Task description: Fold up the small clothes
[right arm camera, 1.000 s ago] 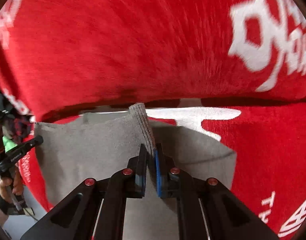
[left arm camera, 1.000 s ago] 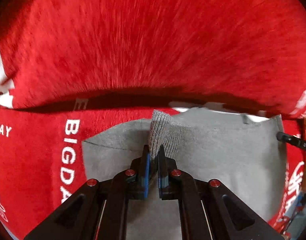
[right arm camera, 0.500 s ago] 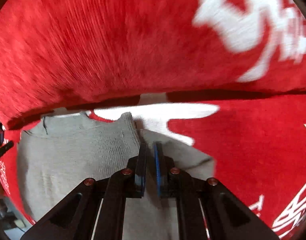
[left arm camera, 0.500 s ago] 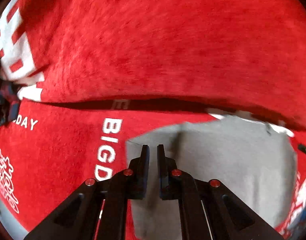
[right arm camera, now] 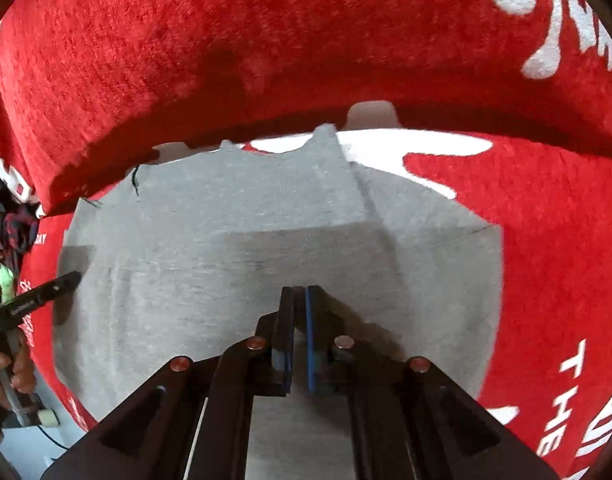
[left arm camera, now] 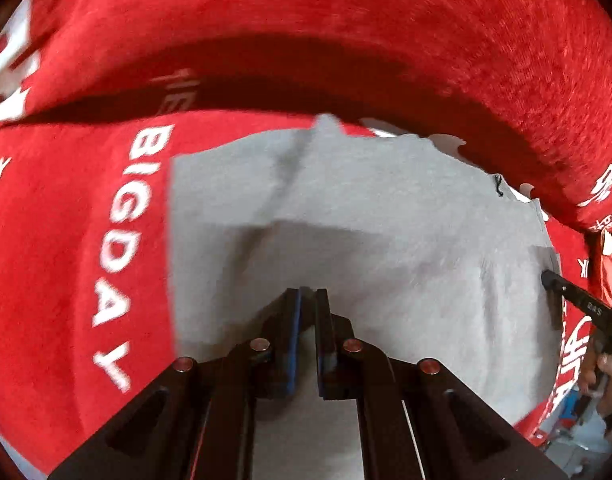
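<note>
A small grey garment (left arm camera: 386, 200) lies folded flat on a red cloth (left arm camera: 65, 240) with white lettering. Its upper layer ends in a straight edge across the middle. My left gripper (left arm camera: 308, 292) hovers over the garment's near half, shut, with nothing between the pads. In the right wrist view the same garment (right arm camera: 225, 240) fills the centre. My right gripper (right arm camera: 299, 290) hangs above it, its jaws closing to shut with nothing between them. Each gripper also shows at the other view's edge: the right gripper (left arm camera: 550, 280) and the left gripper (right arm camera: 71, 280), both at the garment's sides.
A thick raised fold of the red cloth (right arm camera: 265, 40) arches across the far side just beyond the garment. A person's hand (right arm camera: 1, 364) holds the left gripper's handle at the left edge. Pale floor shows past the cloth's near corners.
Both grippers held the garment's ribbed edge up a second ago. They have let it go and drawn back over the garment, which now lies folded flat.
</note>
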Action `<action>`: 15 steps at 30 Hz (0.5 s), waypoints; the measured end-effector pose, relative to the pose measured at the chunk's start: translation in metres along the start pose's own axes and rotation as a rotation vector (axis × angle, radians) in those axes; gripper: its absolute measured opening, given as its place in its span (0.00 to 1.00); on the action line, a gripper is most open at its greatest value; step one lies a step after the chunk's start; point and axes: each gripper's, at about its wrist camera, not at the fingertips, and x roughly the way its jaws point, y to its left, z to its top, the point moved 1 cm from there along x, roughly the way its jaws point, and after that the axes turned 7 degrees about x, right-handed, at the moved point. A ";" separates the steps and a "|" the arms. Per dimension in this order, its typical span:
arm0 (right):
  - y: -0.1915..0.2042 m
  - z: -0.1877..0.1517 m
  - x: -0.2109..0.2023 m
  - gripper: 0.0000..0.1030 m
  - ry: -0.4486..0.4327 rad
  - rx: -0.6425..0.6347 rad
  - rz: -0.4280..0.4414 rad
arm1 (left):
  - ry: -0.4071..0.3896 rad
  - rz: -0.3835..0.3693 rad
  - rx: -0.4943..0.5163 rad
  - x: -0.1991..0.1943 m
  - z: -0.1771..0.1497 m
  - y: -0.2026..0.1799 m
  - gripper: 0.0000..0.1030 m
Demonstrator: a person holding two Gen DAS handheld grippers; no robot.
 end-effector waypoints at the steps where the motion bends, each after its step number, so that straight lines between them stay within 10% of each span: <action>1: -0.003 -0.001 -0.002 0.01 0.001 -0.005 -0.006 | 0.009 0.026 0.003 -0.006 -0.009 0.005 0.07; 15: -0.055 -0.045 -0.056 0.06 0.030 0.252 0.031 | 0.113 0.143 -0.049 -0.033 -0.095 0.046 0.08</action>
